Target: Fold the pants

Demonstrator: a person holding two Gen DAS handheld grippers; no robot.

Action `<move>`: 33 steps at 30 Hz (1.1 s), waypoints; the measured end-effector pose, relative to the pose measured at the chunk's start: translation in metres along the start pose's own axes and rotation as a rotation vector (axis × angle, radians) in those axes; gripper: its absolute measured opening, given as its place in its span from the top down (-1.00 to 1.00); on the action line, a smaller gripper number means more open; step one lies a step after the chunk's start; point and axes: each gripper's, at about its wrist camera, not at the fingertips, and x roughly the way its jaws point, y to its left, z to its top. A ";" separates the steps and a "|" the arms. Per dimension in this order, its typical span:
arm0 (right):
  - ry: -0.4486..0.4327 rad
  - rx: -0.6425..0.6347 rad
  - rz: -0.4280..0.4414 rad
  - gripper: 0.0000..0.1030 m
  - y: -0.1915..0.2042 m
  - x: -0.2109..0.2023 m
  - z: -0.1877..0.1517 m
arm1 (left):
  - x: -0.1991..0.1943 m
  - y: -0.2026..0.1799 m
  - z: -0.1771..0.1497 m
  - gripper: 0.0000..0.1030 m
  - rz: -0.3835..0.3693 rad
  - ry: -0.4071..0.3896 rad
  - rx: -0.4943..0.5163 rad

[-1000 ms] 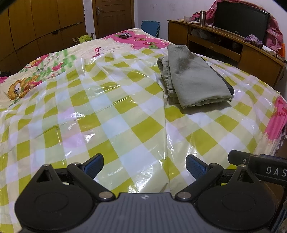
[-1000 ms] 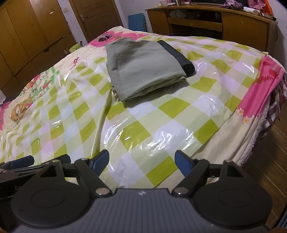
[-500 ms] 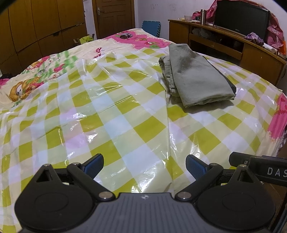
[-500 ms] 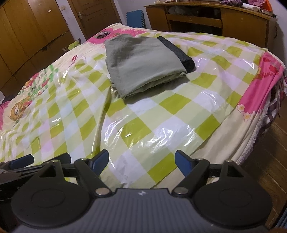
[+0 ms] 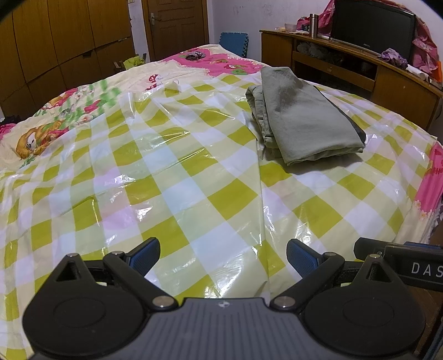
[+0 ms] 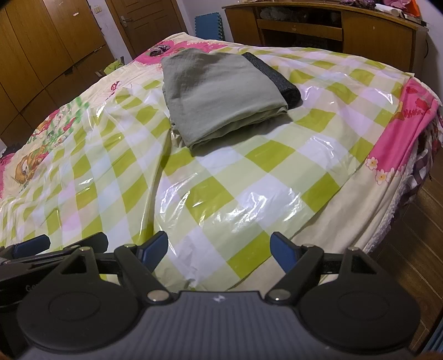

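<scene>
On the bed, a glossy plastic sheet checked in yellow-green and white (image 5: 177, 177) covers most of the mattress, and the folded olive-green cloth pants (image 5: 304, 121) lie on it as a thick rectangular bundle. In the left wrist view the bundle sits toward one o'clock, well apart from the gripper; in the right wrist view the same bundle (image 6: 221, 94) sits at about twelve o'clock, also far from the fingers. A dark grey folded garment (image 6: 274, 79) lies under the pants' right edge, its long side showing past the olive cloth toward one o'clock.

The left gripper (image 5: 223, 256) hangs above the checked sheet with its blue-padded fingers (image 5: 144, 256) spread wide; nothing lies between them and they hold nothing. The right gripper (image 6: 218, 250) is likewise wide open over the sheet near the bed's front edge, its blue pads (image 6: 282, 250) gripping nothing. Part of the right tool shows at four o'clock in the left view, and part of the left tool at eight o'clock in the right view, so the two stand side by side.

Beyond the sheet, a pink and cream cartoon-print bedspread (image 5: 83, 110) shows at ten o'clock. A brown wooden wardrobe wall (image 5: 69, 41) stands at eleven o'clock, and a wooden desk with a black monitor (image 5: 371, 25) at two o'clock.
</scene>
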 end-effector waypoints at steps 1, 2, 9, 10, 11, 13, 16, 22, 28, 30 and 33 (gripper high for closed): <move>0.001 0.001 0.001 -0.58 0.000 0.000 0.000 | 0.000 0.000 0.000 -1.00 0.001 -0.001 0.000; 0.001 0.002 0.002 -0.58 0.000 0.000 0.000 | 0.000 0.000 0.000 -1.00 0.000 -0.001 0.000; 0.000 -0.001 0.004 -0.58 0.001 -0.001 -0.002 | -0.001 0.000 0.000 -1.00 0.002 -0.003 0.002; 0.001 0.000 0.006 -0.58 0.001 -0.001 -0.001 | -0.001 0.000 0.000 -1.00 0.001 -0.002 0.002; 0.002 0.001 0.007 -0.58 0.001 -0.001 -0.001 | -0.001 0.000 0.000 -1.00 0.002 -0.001 0.001; 0.002 0.000 0.005 -0.58 0.002 -0.001 -0.001 | -0.001 -0.001 0.000 -1.00 0.003 -0.002 0.001; 0.002 0.001 0.006 -0.58 0.002 -0.002 -0.001 | -0.001 0.000 0.000 -1.00 0.001 -0.002 0.001; 0.002 0.001 0.006 -0.58 0.002 -0.001 -0.001 | -0.001 -0.001 0.000 -1.00 0.002 -0.002 0.001; 0.000 0.000 0.004 -0.58 0.001 -0.002 -0.001 | -0.001 -0.001 -0.001 -1.00 0.002 -0.003 0.002; 0.001 0.001 0.005 -0.58 0.002 -0.002 -0.002 | -0.001 -0.001 -0.001 -1.00 0.002 -0.003 0.001; 0.001 0.000 0.003 -0.58 0.002 -0.002 -0.001 | -0.002 -0.002 0.000 -1.00 0.007 -0.006 0.007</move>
